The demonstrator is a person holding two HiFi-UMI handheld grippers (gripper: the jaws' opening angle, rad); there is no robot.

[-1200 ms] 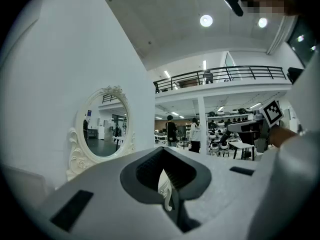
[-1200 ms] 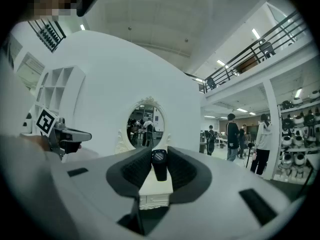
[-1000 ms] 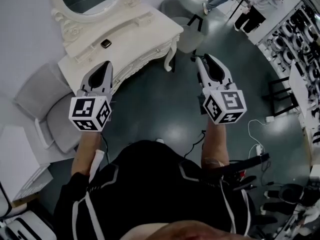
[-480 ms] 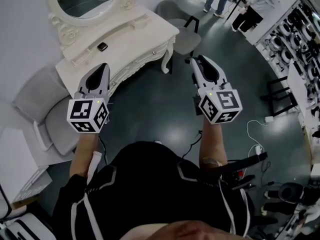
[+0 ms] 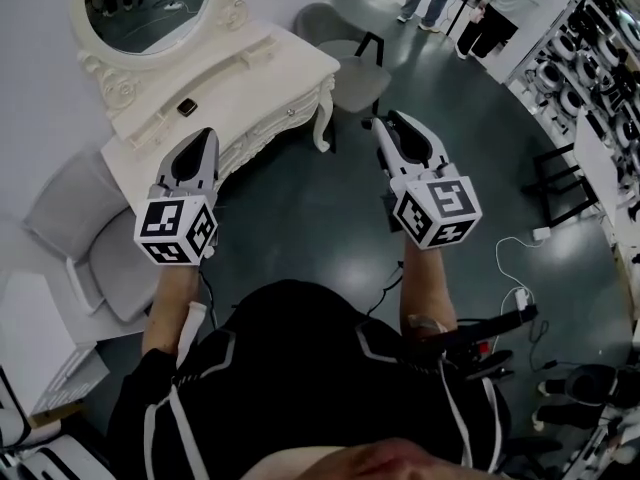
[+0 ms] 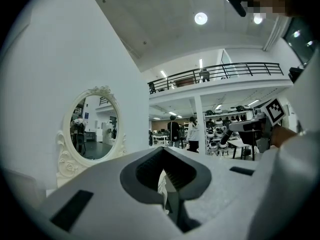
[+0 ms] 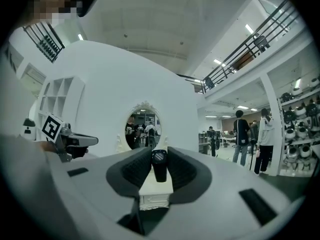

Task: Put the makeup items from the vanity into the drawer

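Your right tongs (image 5: 388, 130) pinch a small black makeup tube (image 7: 159, 165) between their pads. Your left tongs (image 5: 203, 140) are pressed together with nothing between them. The vanity (image 5: 262, 73) stands ahead of both, nearer the left tongs. A small dark item (image 5: 186, 108) lies on it, just beyond the left tips.

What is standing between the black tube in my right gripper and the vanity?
Nothing visible. Only bare floor lies between the right gripper, shut on the black tube, and the vanity; a grey chair stands off beside it.
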